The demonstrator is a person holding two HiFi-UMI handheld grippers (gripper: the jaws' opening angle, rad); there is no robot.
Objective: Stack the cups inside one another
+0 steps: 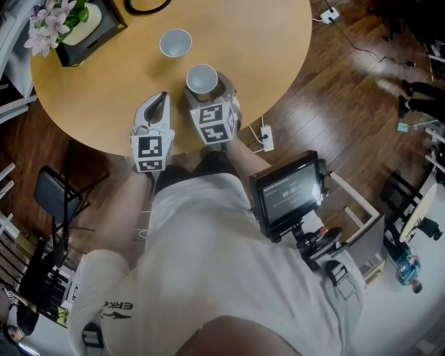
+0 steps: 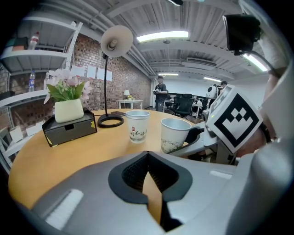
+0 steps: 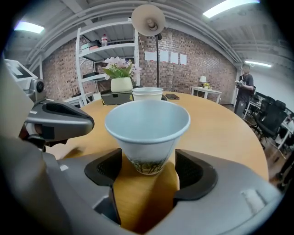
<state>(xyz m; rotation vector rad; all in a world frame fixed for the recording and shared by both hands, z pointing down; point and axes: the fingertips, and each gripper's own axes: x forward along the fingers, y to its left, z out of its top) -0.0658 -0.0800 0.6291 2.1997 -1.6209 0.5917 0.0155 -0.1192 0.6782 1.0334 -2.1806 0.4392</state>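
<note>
Two white paper cups stand upright on the round wooden table [image 1: 90, 104]. The near cup [image 1: 201, 78] [image 3: 147, 133] [image 2: 174, 134] sits between the jaws of my right gripper [image 1: 206, 89] [image 3: 149, 172], which is open, with a gap showing on each side of the cup's base. The far cup [image 1: 175, 43] [image 2: 137, 125] [image 3: 147, 94] stands alone a little beyond it. My left gripper [image 1: 161, 97] [image 2: 148, 170] rests just left of the near cup, shut with nothing in it, and also shows in the right gripper view as a grey finger [image 3: 57, 121].
A black box with a potted flower [image 1: 76, 28] [image 2: 69, 124] stands at the table's far left. A lamp's round base [image 1: 149, 5] [image 2: 110, 120] lies behind the cups. The table's near edge runs just under both grippers. A dark chair [image 1: 55, 198] stands on the floor at the left.
</note>
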